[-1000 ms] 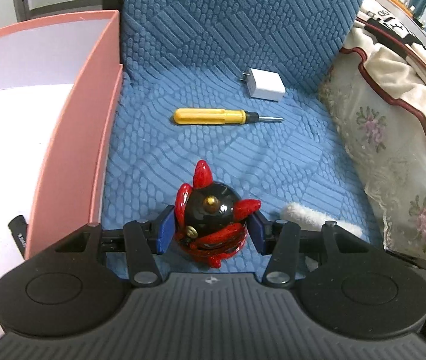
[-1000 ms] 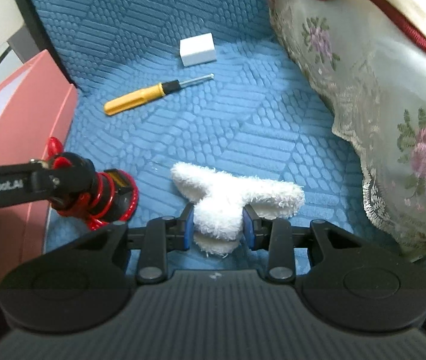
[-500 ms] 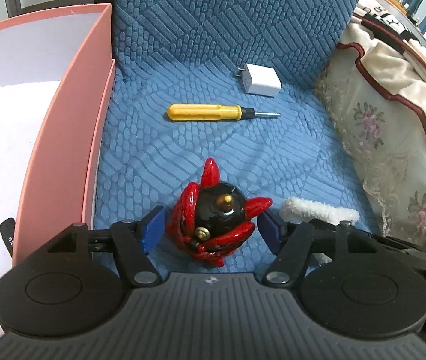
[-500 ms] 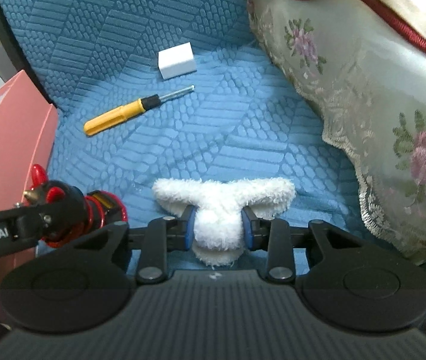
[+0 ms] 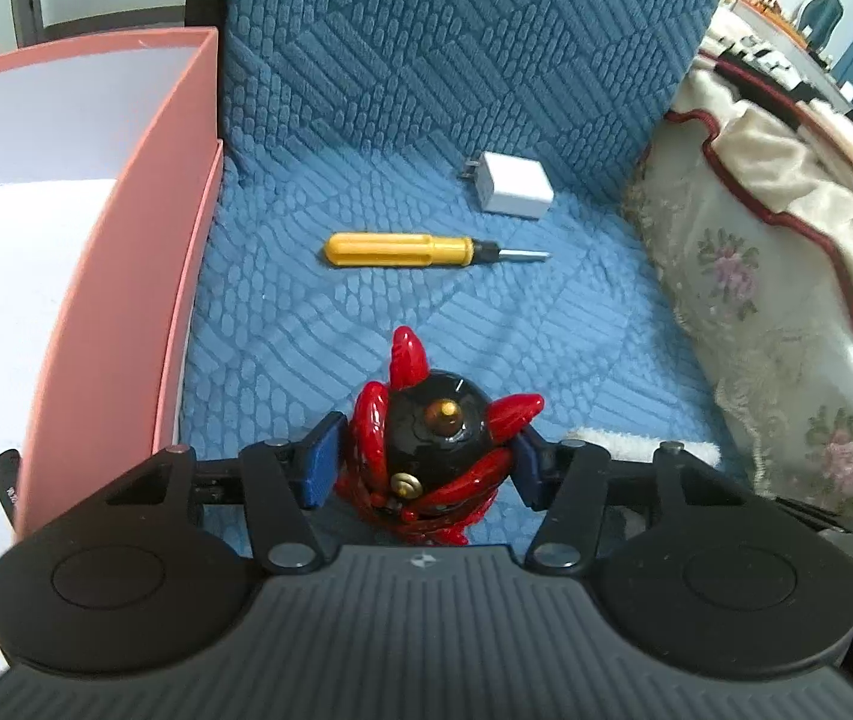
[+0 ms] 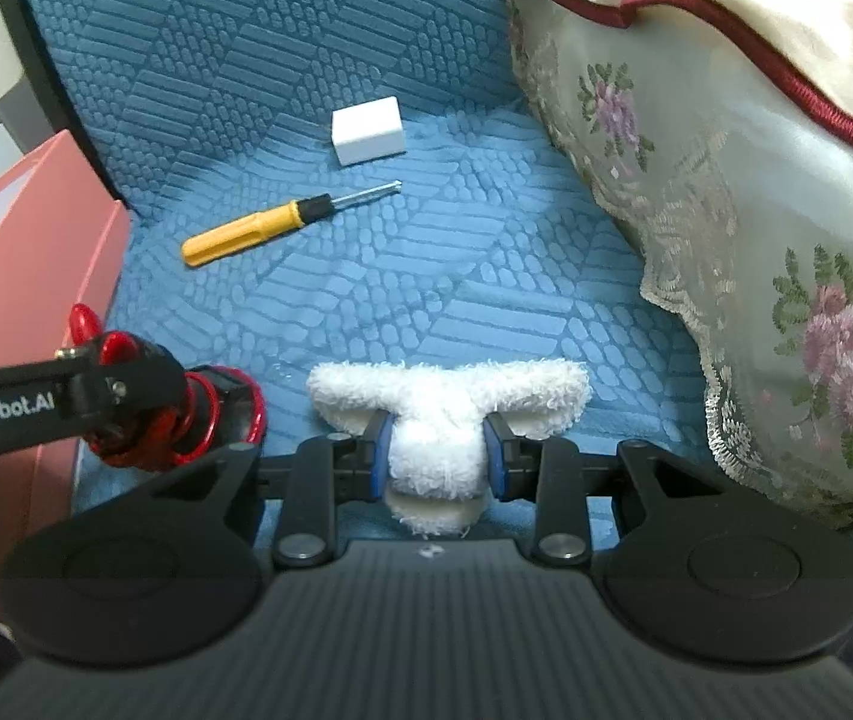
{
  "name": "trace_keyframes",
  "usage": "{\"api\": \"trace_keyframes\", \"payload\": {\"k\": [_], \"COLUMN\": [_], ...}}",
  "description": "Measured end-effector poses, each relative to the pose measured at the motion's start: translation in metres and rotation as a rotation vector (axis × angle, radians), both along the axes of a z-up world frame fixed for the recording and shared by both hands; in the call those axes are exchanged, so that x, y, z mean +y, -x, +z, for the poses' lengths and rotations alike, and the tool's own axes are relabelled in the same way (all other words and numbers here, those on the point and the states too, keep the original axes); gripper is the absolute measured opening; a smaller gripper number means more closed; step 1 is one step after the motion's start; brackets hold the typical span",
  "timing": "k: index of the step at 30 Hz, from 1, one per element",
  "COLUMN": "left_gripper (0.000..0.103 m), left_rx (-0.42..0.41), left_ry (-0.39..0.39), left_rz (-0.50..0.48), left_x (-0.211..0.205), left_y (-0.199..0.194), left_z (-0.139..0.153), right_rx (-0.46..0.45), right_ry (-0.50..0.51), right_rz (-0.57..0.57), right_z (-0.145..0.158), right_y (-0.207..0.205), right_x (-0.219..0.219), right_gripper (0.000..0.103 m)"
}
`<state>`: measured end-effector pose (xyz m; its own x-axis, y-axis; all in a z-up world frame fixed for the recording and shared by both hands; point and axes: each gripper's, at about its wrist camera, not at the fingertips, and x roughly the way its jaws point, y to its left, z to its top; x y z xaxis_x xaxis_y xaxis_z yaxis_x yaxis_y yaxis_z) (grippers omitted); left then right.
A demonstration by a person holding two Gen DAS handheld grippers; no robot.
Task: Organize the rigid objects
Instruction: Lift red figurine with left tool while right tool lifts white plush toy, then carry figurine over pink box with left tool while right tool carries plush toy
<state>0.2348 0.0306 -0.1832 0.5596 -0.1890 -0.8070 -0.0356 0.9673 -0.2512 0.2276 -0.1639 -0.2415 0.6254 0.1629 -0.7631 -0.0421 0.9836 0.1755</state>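
A glossy red and black figurine [image 5: 438, 450] stands on the blue quilted seat [image 5: 366, 348] between the pads of my left gripper [image 5: 426, 468]. Its jaws are closing, and both blue pads touch the figurine's sides. The figurine [image 6: 210, 414] also shows at the lower left of the right wrist view, behind a left finger [image 6: 6, 414]. My right gripper [image 6: 435, 456] is shut on a white fluffy cloth piece [image 6: 444, 390], whose two ends spread out beyond the pads. Farther back lie a yellow-handled screwdriver [image 5: 402, 250] and a white plug adapter [image 5: 513, 186].
An open pink box [image 5: 126, 276] with a white inside stands along the seat's left side, close to the left gripper. A floral lace-edged cover [image 6: 726, 180] rises on the right. The blue backrest [image 5: 456, 48] closes off the far side.
The left jaws spread away from the figurine, then came back in against it; the figurine tipped and turned a little. The right gripper kept its hold on the white fluffy piece.
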Motion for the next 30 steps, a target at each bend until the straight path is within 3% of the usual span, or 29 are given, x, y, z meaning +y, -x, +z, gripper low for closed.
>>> {"api": "trace_keyframes", "payload": {"k": [15,30], "left_gripper": [0.062,0.062], "left_rx": [-0.075,-0.155], "left_ry": [0.043,0.035], "left_rz": [0.02,0.102], "left_x": [0.013,0.068], "left_y": [0.042,0.058], "left_z": [0.062,0.14], "right_rx": [-0.078,-0.223], "right_ry": [-0.026,-0.059], "right_rz": [0.128,0.226], "right_z": [0.053,0.137], "right_y": [0.041,0.058], "right_x": [0.001,0.034], "right_gripper": [0.035,0.034]}}
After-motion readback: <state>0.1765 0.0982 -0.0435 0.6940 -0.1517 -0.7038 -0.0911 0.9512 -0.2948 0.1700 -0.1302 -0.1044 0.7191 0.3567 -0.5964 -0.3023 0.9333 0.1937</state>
